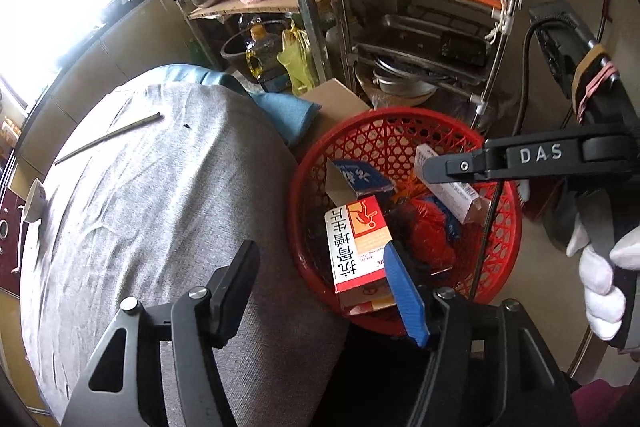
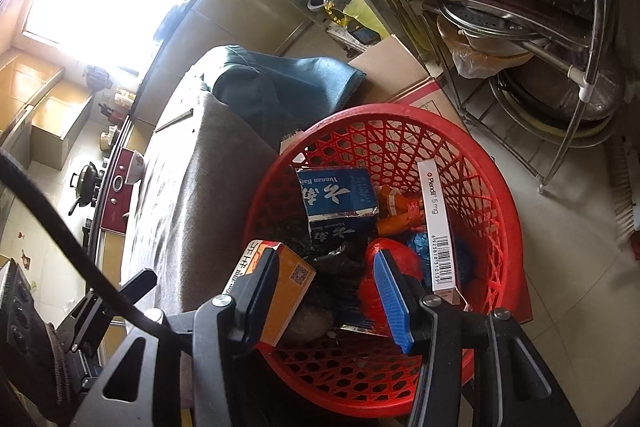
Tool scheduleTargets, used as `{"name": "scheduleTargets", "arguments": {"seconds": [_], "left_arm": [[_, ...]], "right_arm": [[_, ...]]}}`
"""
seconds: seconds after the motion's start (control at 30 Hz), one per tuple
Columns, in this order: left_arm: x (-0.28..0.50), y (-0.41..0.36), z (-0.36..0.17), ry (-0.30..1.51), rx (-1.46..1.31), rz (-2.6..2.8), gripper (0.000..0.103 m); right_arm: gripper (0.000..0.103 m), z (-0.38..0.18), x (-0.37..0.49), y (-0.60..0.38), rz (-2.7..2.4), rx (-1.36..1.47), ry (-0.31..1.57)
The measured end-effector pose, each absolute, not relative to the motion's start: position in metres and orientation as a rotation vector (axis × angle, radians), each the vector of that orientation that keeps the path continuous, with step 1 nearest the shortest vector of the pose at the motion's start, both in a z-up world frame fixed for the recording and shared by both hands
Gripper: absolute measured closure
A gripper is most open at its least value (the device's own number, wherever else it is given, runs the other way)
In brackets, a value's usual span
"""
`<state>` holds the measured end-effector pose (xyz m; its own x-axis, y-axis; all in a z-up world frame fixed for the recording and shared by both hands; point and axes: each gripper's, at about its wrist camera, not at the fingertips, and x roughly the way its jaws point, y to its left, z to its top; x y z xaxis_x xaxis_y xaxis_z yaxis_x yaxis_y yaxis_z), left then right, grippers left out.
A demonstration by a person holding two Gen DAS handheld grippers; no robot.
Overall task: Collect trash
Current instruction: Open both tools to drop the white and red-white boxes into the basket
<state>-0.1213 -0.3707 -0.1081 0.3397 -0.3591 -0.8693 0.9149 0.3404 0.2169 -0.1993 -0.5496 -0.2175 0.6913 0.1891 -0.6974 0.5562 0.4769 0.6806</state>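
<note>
My left gripper point(image 1: 320, 291) has its jaws parted with a clear gap, and nothing is pinched between them. Its blue pad point(image 1: 404, 291) hangs just above the near rim of the red basket point(image 1: 504, 239), right beside the end of the white-and-orange medicine box point(image 1: 356, 247), which lies inside the basket against its near wall; I cannot tell whether the pad touches the box. The black finger point(image 1: 234, 287) sits outside the basket, over the grey cloth point(image 1: 160, 195) that covers the table beside it.

My right gripper point(image 2: 328, 299) is also open part way, and it hangs over the basket's near side. No pad presses on anything. The same medicine box shows at its black finger point(image 2: 260, 299), partly hidden behind it. The blue pad point(image 2: 394, 301) lies in front of a red plastic bag point(image 2: 404, 259) deeper in the basket.

Further into the basket lie a blue carton point(image 2: 336, 203), an orange wrapper point(image 2: 400, 215) and a long white box point(image 2: 438, 227) leaning against the far wall. Behind the basket stands a cardboard box point(image 2: 396, 75), and beyond that a metal rack point(image 2: 560, 27) of pans.
</note>
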Motion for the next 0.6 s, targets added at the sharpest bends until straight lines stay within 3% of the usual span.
{"name": "scheduleTargets", "arguments": {"seconds": [0.53, 0.6], "left_arm": [[-0.102, -0.328, -0.059, 0.728, 0.681, -0.874, 0.037], [-0.097, -0.318, -0.051, 0.717, 0.653, -0.844, 0.025]], "right_arm": [[0.050, -0.175, -0.178, -0.524, -0.249, 0.895, 0.818], [0.050, -0.162, -0.170, -0.514, -0.241, 0.831, 0.820]]}}
